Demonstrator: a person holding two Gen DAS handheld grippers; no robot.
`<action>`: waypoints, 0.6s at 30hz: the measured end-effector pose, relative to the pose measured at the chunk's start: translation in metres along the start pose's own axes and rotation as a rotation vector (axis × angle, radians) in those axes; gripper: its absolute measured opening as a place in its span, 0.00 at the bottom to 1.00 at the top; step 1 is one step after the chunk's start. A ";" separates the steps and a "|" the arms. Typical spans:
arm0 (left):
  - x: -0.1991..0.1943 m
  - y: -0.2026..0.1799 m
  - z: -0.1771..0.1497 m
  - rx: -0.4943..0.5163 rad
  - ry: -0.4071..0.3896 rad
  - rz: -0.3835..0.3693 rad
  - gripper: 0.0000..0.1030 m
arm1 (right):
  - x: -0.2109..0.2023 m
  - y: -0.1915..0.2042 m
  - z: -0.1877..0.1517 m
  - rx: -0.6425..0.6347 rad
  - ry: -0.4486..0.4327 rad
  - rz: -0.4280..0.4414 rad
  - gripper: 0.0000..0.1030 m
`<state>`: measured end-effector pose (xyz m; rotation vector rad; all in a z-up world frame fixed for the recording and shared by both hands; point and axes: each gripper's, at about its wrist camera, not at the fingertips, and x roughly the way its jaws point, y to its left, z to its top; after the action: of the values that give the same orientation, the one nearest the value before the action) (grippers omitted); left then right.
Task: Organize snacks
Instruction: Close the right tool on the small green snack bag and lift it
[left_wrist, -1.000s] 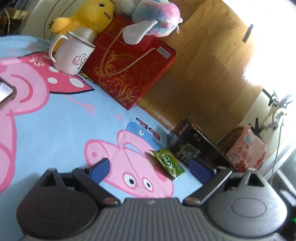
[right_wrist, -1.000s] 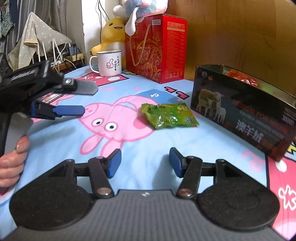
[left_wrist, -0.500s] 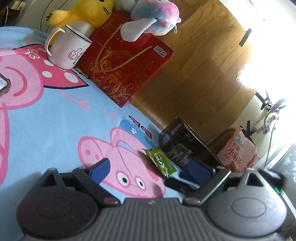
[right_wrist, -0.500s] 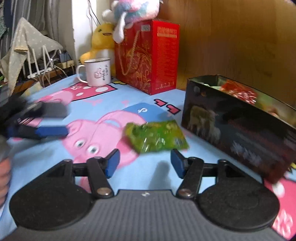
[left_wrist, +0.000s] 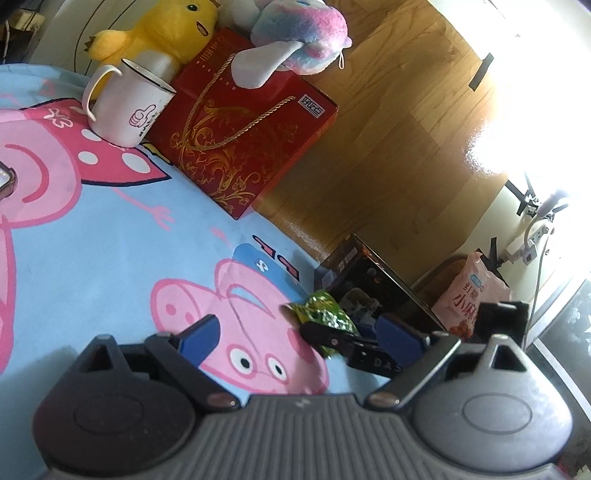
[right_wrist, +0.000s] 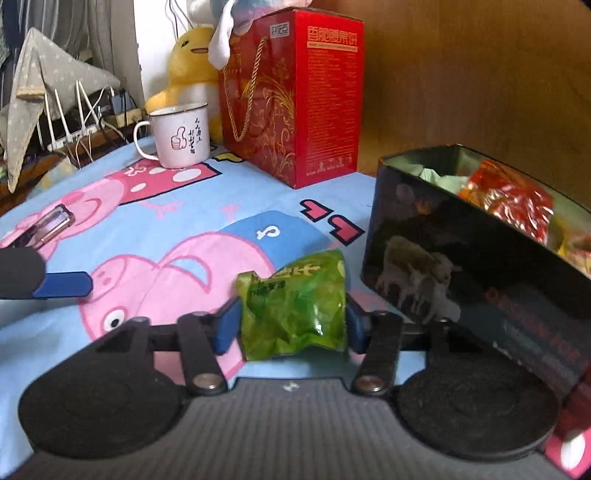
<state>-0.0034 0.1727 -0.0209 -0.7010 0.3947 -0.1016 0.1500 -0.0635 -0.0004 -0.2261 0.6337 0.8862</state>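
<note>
Your right gripper (right_wrist: 291, 319) has its blue pads on both sides of the crinkly green foil snack packet (right_wrist: 295, 306), pinching it across its width, so it looks clamped and ready to lift. The packet sits on the blue cartoon-pig cloth (right_wrist: 184, 206), just beside the dark glossy open-top box (right_wrist: 461, 273) that already holds red and yellow wrappers, so I'd guess that's where it's headed.

Your left gripper (left_wrist: 299, 332) hangs off to the side with its jaws wide apart, holding nothing.

Watch the box's near wall: it stands higher than the packet, so you'll probably need to go up before going over. There's open cloth to the left. The tall red gift box with gold cord (right_wrist: 295, 96) and the white enamel mug (right_wrist: 181, 134) are well back.
</note>
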 end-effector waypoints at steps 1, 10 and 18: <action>-0.001 0.000 0.000 0.003 -0.005 0.001 0.92 | -0.003 -0.001 -0.001 0.015 -0.004 -0.001 0.52; 0.000 -0.001 0.000 0.008 0.005 -0.002 0.92 | -0.050 0.028 -0.036 -0.007 -0.002 0.009 0.48; 0.004 -0.002 0.000 0.015 0.059 -0.027 0.93 | -0.100 0.075 -0.075 0.100 -0.018 0.010 0.58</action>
<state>0.0001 0.1700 -0.0211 -0.6898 0.4409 -0.1511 0.0139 -0.1144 0.0053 -0.1251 0.6606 0.8628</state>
